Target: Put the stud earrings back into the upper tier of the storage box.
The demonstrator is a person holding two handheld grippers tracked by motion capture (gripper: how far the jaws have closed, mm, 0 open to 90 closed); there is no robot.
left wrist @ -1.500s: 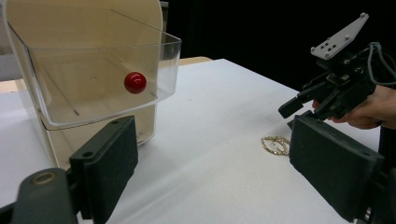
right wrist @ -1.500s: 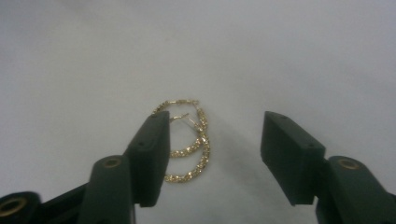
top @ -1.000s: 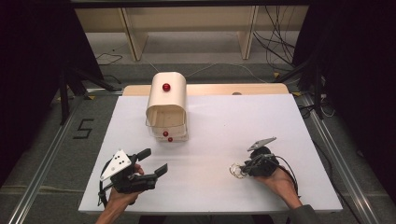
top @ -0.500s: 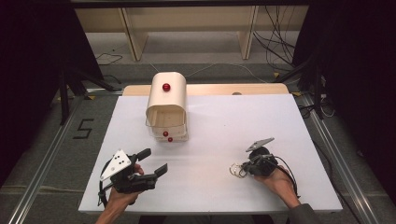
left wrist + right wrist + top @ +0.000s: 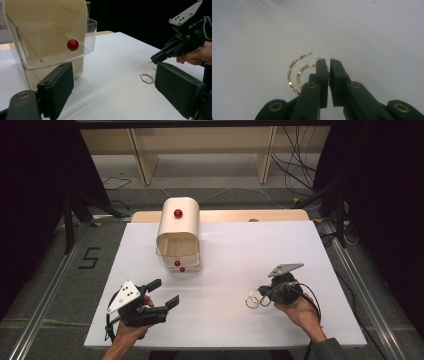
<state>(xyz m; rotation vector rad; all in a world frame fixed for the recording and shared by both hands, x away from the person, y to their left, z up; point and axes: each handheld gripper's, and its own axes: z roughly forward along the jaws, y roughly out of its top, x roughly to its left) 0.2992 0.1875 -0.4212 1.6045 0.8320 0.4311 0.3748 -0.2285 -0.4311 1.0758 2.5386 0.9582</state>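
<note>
Looking at the right gripper (image 5: 261, 298) first: its jaws are almost pressed together, just a thin slit between the tips, and they sit right at a pair of gold hoop earrings (image 5: 298, 73) lying flat on the white table (image 5: 250, 250). In the right gripper view the hoops lie just left of the jaw tips, w/ the left jaw overlapping the inner hoop's edge. Can't tell if that wire is actually pinched or the jaw is just resting over it, so I'm not calling it a grab.

Taking the cream jewelry box (image 5: 179, 231) as landmark: earrings are well off to its right and nearer the person's edge of the table, box itself sits back-center. Its clear drawer (image 5: 50, 42) w/ the red knob (image 5: 72, 44) is pulled out toward the person.

Left gripper (image 5: 161, 295) is spread wide, holding nothing, parked in front of the box and a bit to its left, jaws pointing across the table to the right. From the left gripper view the hoops lie beyond its right jaw, near but apart.

Key bit imo: the hoops lie flat and offset to the left of the right jaw line, so that gripper prob needs to open up and shift left to straddle a rim. Right hand is way nearer than the left. Thin wire flat on a table = easy to skid instead of lift.
</note>
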